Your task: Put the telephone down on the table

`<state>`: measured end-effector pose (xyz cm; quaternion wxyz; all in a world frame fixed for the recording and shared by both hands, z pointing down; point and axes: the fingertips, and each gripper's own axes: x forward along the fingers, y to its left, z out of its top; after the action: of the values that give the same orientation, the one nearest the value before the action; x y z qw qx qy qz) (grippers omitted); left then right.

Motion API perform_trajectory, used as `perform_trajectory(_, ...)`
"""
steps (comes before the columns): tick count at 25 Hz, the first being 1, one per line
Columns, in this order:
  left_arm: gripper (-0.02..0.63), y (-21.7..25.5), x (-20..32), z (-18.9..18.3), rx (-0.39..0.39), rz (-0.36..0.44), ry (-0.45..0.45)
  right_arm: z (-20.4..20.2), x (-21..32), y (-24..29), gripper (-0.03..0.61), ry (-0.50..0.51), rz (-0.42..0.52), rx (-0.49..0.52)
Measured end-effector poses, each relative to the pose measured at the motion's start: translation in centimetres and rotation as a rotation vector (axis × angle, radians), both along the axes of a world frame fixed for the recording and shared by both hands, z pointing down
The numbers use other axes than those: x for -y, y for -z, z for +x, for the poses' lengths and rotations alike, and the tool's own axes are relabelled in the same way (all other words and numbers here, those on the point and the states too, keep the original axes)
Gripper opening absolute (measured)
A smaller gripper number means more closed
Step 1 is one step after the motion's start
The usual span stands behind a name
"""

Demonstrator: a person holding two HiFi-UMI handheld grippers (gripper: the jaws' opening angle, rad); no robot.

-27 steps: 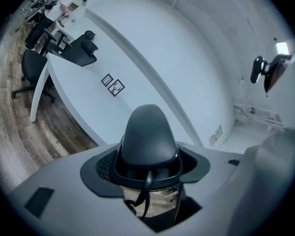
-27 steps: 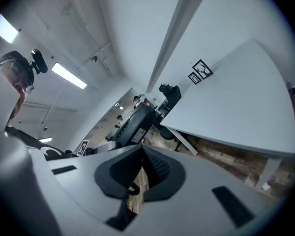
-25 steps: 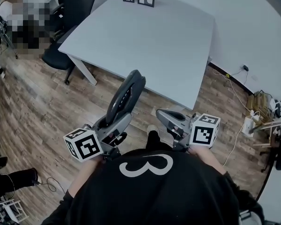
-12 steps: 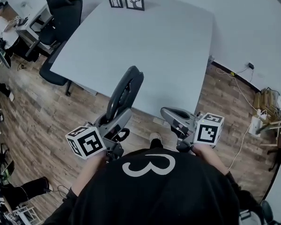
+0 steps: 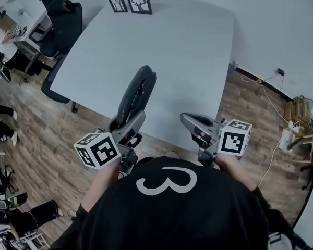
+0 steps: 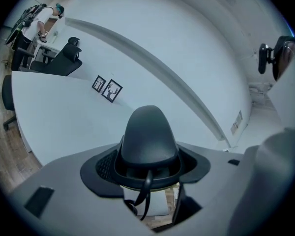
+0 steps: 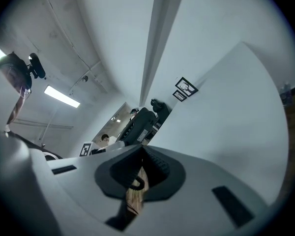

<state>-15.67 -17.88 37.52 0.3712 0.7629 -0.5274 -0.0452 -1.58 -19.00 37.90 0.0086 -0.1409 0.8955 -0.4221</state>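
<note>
The telephone [image 5: 137,94] is a dark grey handset standing nearly upright in my left gripper [image 5: 129,123], which is shut on its lower end. The handset's top reaches over the near edge of the light grey table [image 5: 172,46]. Seen from the left gripper view, the telephone [image 6: 146,139] fills the space between the jaws and a black cord [image 6: 145,193] hangs below it. My right gripper [image 5: 194,123] hovers to the right near the table's front edge, shut and holding nothing. From the right gripper view the telephone [image 7: 136,125] appears off to the left.
Two small framed pictures [image 5: 130,2] stand at the table's far edge. A black office chair [image 5: 60,15] sits at the table's left. Cables and a power strip [image 5: 280,136] lie on the wooden floor at right. People stand at the far left.
Both grippers have come closer to the table. The telephone's top now stands over the table's near edge instead of over the floor. The grip is unchanged.
</note>
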Motion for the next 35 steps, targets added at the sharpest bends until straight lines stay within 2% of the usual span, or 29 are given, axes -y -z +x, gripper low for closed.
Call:
perform_trajectory(3,0.287,-0.7,0.9,-0.6,0.012,-0.017,0.006,0.2,0.3,0.1,0.009,-0.010,0.000,-0.001)
perform_trajectory(8,0.288,-1.9,3.7,-1.2,0.100,-0.045,0.015,1.0,1.9,0.0,0.009,-0.047,-0.003,-0.006)
perform_trajectory(13,0.287,-4.2,5.9,-1.9,0.140,-0.091,-0.008,1.1,3.3,-0.8,0.009,-0.088,-0.031,-0.021)
perform_trajectory(26,0.287,-11.0,12.0,-4.0,0.197,-0.235,-0.040,1.6,6.9,-1.8,0.009,-0.198,-0.082,-0.042)
perform_trajectory(35,0.287,-13.3,15.2,-4.4,0.231,-0.267,-0.069,1.8,8.6,-2.7,0.009,-0.242,-0.112,-0.059)
